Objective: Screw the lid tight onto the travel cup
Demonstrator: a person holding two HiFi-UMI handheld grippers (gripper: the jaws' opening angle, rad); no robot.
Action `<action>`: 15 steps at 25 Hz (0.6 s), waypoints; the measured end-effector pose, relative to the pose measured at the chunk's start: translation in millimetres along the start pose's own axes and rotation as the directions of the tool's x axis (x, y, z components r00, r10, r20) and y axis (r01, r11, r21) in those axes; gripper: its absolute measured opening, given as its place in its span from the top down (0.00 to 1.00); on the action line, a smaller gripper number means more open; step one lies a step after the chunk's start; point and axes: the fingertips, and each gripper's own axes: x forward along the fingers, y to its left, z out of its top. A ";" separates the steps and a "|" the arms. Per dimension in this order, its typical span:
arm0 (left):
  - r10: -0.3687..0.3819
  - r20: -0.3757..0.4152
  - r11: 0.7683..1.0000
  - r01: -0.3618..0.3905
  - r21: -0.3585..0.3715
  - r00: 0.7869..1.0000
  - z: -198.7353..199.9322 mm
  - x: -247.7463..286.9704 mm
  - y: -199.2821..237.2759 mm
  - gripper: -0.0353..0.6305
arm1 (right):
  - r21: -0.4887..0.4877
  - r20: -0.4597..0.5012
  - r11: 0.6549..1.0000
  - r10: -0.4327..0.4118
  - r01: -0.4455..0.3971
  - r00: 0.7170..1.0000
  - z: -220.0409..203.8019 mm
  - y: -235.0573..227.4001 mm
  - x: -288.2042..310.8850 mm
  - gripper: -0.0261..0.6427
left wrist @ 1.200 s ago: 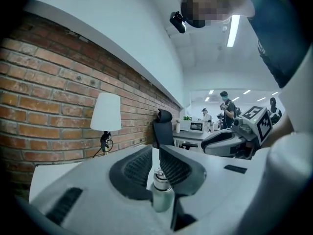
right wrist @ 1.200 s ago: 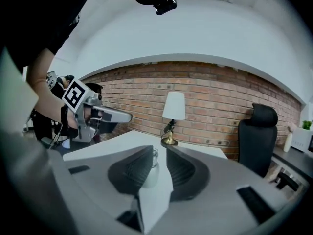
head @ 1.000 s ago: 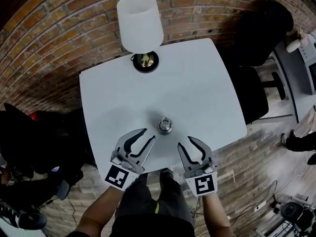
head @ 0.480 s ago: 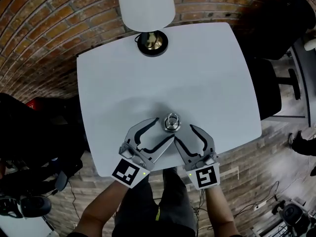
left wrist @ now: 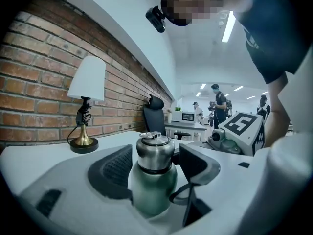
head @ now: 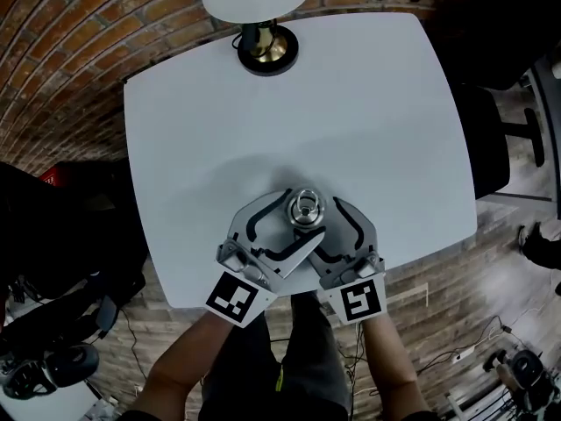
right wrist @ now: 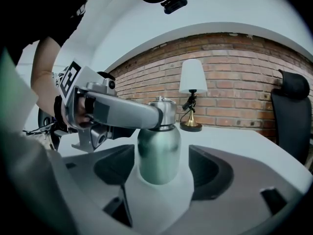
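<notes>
**Item: travel cup, steel lid fitted.** The cup is stood upright on the white table, near the front edge and well apart from the lamp at the far side.

**Progress.** The lid is already seated on the cup's neck, with its ring handle on top. How far it has been threaded home cannot be read; a dark seam is visible at the collar. No grip is yet taken, so the tightening turn is judged still to be done.

**Tooling.** The left gripper is held with its jaws apart, and they have just been opening. The cup is stood between them, its green body low in the gap and the lid at the level of the pads. In the right gripper view one left finger is seen crossing just at the collar – contact cannot be settled. The right gripper is spread wide, its jaws also just opened; the cup's body is framed between them with clear space on both sides.

**Remaining.** One gripper is to be closed on the body, the other on the lid, and the lid turned.
</notes>
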 end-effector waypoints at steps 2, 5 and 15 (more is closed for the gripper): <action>-0.001 -0.001 1.000 0.001 0.021 1.000 -0.9 2.6 -1.3 0.52 | 0.005 0.005 1.000 -0.002 0.002 1.000 -2.5 0.0 3.5 0.49; 0.012 -0.008 0.999 -0.012 0.042 1.000 -2.2 5.6 -1.3 0.52 | 0.009 0.015 1.000 -0.005 0.005 1.000 -4.0 -0.6 9.2 0.49; -0.044 0.009 0.994 0.043 0.099 0.999 -2.5 7.8 -1.0 0.57 | 0.035 0.028 0.999 -0.001 0.000 1.000 -2.3 1.4 15.3 0.49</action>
